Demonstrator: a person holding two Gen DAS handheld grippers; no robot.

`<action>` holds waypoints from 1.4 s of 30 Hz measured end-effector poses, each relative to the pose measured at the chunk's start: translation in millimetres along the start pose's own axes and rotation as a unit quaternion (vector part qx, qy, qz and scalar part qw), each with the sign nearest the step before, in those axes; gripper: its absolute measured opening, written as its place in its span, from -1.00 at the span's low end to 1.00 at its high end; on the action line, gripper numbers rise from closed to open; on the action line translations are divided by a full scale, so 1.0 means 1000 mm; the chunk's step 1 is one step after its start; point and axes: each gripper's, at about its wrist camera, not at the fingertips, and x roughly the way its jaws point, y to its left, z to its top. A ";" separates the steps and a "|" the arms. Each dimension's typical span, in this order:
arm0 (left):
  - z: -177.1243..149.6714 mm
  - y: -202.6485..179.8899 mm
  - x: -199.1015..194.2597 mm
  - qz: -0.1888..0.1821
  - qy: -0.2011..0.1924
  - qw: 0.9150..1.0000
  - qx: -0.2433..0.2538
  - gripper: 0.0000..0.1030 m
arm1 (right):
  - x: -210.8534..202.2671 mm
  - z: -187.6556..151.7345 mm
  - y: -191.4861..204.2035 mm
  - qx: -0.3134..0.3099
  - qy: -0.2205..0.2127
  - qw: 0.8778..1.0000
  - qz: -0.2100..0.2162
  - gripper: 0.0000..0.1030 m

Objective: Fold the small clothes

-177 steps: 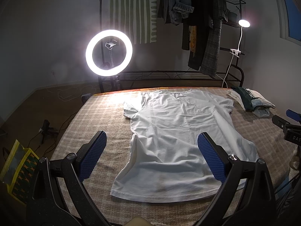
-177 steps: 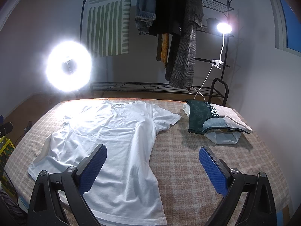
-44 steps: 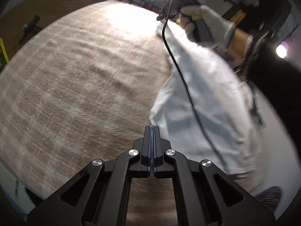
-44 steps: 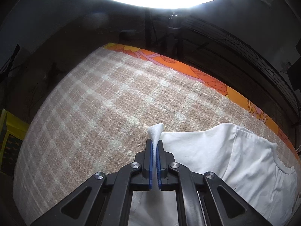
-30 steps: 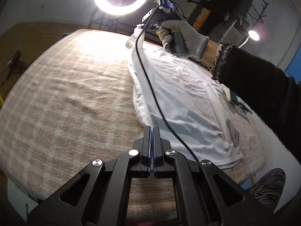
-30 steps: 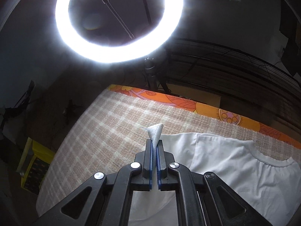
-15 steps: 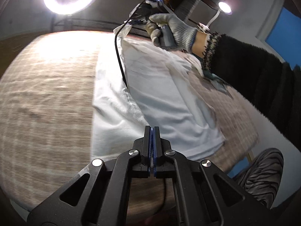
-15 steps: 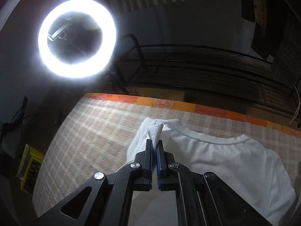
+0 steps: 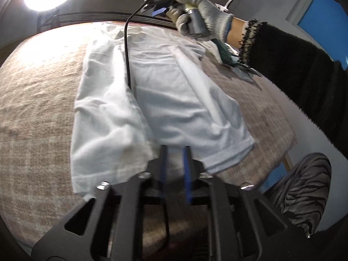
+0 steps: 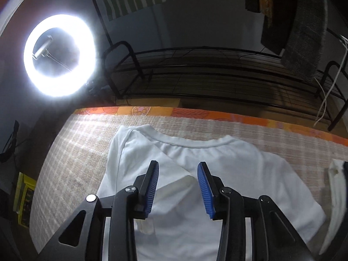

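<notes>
The white short-sleeved cotton T-shirt [image 9: 152,91] lies flat on the table covered with a beige checked woven cloth [image 9: 37,100]. Its one side panel is folded inward over the body, forming a long crease that runs from the shoulder down to the hem, and the folded sleeve rests as a pale flap on the chest. The ribbed round neckline [image 10: 191,144] points toward the orange patterned edge of the table [image 10: 217,114].

The left claw [image 9: 175,169] is slightly parted above the shirt's hem and holds nothing; motion blur smears its blue pads. The right claw [image 10: 178,187] is spread apart over the folded sleeve, empty, with its blue ridged pads clear of the fabric. In the left wrist view, the right hand in a grey knit glove [image 9: 202,15] grips the claw's handle above the collar, and a black cable [image 9: 127,50] hangs from it across the shirt.

A folded pile of dark green and white clothes [image 9: 226,50] is mostly hidden behind the black fuzzy sleeve. The glowing ring light [image 10: 58,56] washes out nearby detail. No readable writing shows anywhere.
</notes>
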 end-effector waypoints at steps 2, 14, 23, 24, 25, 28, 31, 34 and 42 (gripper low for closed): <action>-0.006 -0.009 -0.004 -0.012 -0.003 1.000 0.018 -0.47 | -0.026 -0.007 -0.010 -0.002 -0.011 1.000 -0.003 -0.23; -0.043 -0.042 -0.029 -0.021 -0.005 0.997 0.074 -0.46 | -0.182 -0.078 -0.056 0.015 -0.080 0.997 -0.017 -0.23; -0.026 0.047 -0.038 0.109 -0.038 0.990 -0.079 -0.46 | -0.246 -0.167 -0.047 0.032 -0.104 0.994 0.008 -0.26; -0.023 0.060 -0.033 0.113 -0.033 0.988 -0.102 -0.47 | -0.245 -0.175 -0.044 0.035 -0.099 0.994 0.016 -0.29; -0.021 0.071 -0.028 0.112 -0.027 0.986 -0.118 -0.46 | -0.244 -0.187 -0.040 0.035 -0.091 0.995 0.023 -0.30; -0.019 0.095 -0.011 0.114 -0.005 0.983 -0.146 -0.47 | -0.241 -0.212 -0.030 0.040 -0.078 0.995 0.045 -0.32; -0.021 0.102 0.000 0.118 0.000 0.980 -0.158 -0.62 | -0.237 -0.227 -0.020 0.045 -0.068 0.995 0.064 -0.32; -0.024 0.108 0.004 0.086 0.002 0.979 -0.183 -1.00 | -0.238 -0.233 -0.010 0.030 -0.072 0.995 0.064 -0.33; -0.036 0.093 -0.003 0.130 -0.005 0.981 -0.142 -1.00 | -0.237 -0.235 -0.011 0.022 -0.078 0.995 0.054 -0.34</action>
